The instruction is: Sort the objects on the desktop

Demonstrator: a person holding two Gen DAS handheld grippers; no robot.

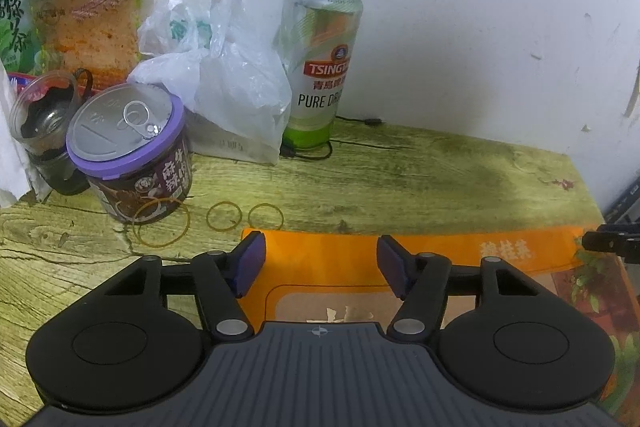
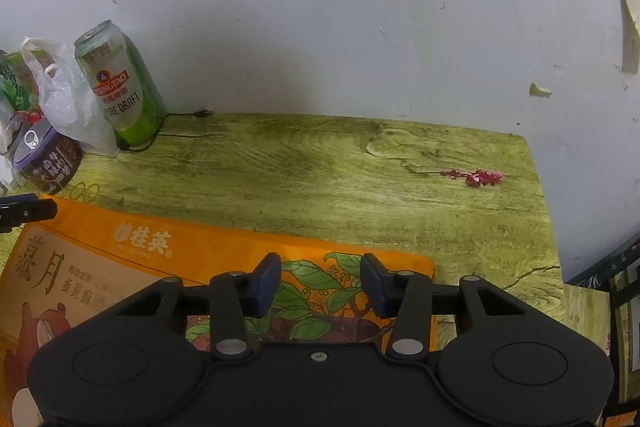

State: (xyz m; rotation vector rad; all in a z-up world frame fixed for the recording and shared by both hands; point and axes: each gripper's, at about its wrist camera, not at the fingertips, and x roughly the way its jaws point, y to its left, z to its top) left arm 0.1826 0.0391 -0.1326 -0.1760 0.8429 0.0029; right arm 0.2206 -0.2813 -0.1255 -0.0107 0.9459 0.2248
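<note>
Two grippers hang over the orange box (image 2: 168, 247) lying flat on the wooden table (image 2: 340, 167): the left gripper (image 1: 322, 263) above its left end, the right gripper (image 2: 320, 283) above its right end. Both have their jaws apart with nothing pinched between them. Beyond the box's left end stand a purple-lidded tin (image 1: 128, 155), a plastic bag (image 1: 236, 87) and a beer can (image 1: 320, 67), with rubber bands (image 1: 224, 217) just beside the box.
</note>
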